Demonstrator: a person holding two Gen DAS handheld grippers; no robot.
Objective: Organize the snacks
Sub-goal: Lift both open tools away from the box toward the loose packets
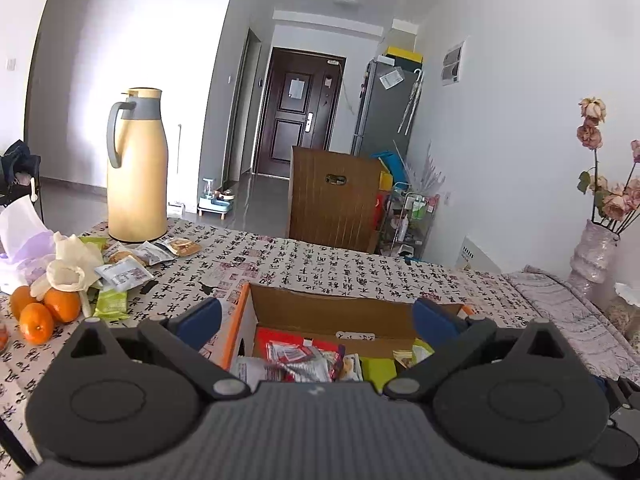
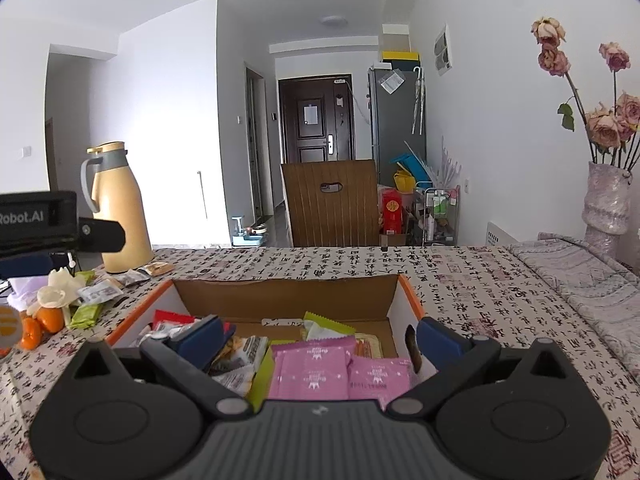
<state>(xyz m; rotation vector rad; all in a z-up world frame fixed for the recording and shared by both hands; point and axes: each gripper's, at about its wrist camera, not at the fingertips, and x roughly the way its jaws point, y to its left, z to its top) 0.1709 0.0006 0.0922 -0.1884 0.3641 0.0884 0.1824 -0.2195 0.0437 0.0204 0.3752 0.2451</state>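
Snacks (image 2: pixel 312 372) fill the open cardboard box (image 2: pixel 280 300) on the tabletop (image 2: pixel 480 280), 2 pink packets on top. More loose packets (image 1: pixel 124 276) lie left beside 3 oranges (image 1: pixel 40 312) and a thermos (image 1: pixel 136 168). Left gripper (image 1: pixel 316 316) and right gripper (image 2: pixel 320 340) hover over the box, jaws wide apart, holding nothing.

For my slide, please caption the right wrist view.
Open right tongs above cardboard box holding pink snack packets.

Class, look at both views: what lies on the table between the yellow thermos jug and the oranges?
Loose snack packets lie between the thermos jug and oranges, clearest in the left wrist view.
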